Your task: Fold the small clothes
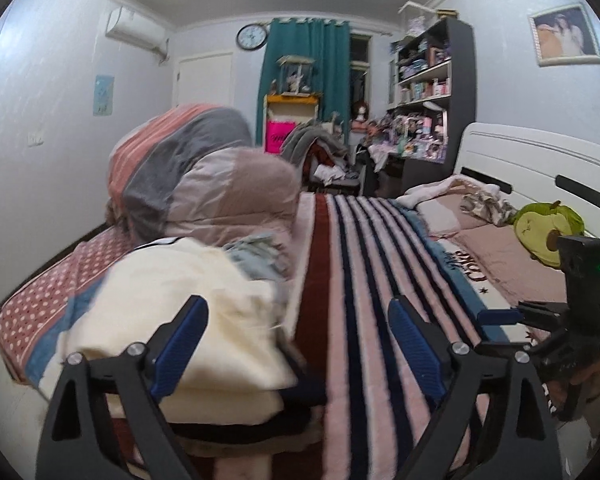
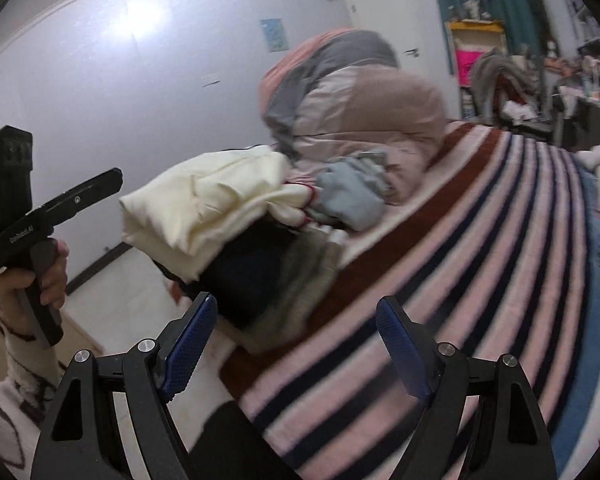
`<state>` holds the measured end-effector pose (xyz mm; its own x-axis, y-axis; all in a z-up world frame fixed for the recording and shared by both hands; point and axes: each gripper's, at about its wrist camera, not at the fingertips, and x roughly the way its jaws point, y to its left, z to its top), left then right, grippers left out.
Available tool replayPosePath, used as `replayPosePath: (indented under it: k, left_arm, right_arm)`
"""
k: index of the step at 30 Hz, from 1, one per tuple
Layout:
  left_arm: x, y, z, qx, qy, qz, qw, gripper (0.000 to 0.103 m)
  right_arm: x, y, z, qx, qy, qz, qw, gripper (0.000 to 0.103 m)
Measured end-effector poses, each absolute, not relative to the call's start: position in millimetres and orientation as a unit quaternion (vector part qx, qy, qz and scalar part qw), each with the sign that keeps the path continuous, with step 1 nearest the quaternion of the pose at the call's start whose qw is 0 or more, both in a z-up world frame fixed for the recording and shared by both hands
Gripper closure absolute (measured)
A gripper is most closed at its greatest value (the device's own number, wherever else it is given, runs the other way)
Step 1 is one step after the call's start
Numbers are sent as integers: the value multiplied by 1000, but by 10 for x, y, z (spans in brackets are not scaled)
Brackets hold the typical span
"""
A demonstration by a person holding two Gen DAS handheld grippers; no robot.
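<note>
A pile of small clothes lies on the striped blanket (image 1: 380, 280) at the bed's left side. A cream garment (image 1: 172, 304) tops the pile, over dark (image 2: 252, 272) and grey (image 2: 308, 280) pieces, with a light blue-grey garment (image 2: 352, 192) behind. My left gripper (image 1: 296, 320) is open and empty, low over the blanket, with the cream garment at its left finger. My right gripper (image 2: 296, 320) is open and empty, above the bed's edge just short of the pile. It also shows in the left wrist view (image 1: 496, 316) at the far right.
A big rolled quilt (image 1: 196, 176) stands behind the pile. A green plush toy (image 1: 548, 228) and pillows lie by the white headboard (image 1: 540, 160). A cluttered desk and shelves (image 1: 428, 92) stand at the far end. The left gripper's body, held in a hand, shows at the left (image 2: 32, 216).
</note>
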<state>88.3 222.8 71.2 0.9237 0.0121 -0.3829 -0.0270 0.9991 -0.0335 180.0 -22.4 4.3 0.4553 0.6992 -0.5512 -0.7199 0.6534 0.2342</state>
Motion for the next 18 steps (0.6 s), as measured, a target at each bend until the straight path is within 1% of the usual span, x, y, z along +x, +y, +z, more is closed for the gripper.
replayPosePath:
  k: [3,6,10,13,15,18]
  left_arm:
    - [894,1794,657,-9,168,5,986,9]
    - [893,1381,597,0,139,5,990,4]
    - [845,936,507,-3,105,23,994,1]
    - [805,666,442,-3,95,38,995,1]
    - [785,536,410,5,93,43,995,1]
    - [762,405,364,15,93,43,995,1]
  right_arm:
    - [1673,-528,34,-23,300,387,872,24]
    - [1491,-883,4,-39,270,344,898,21]
    - [1289,-1254,-18,-52,230,289,928,19]
    - [1157,-1487,-36,-55,195,250,947,5]
    - [1088,-1593,-49,-57,176,230,956,1]
    - [1003,-1713,-65,-57,151,203,966,1]
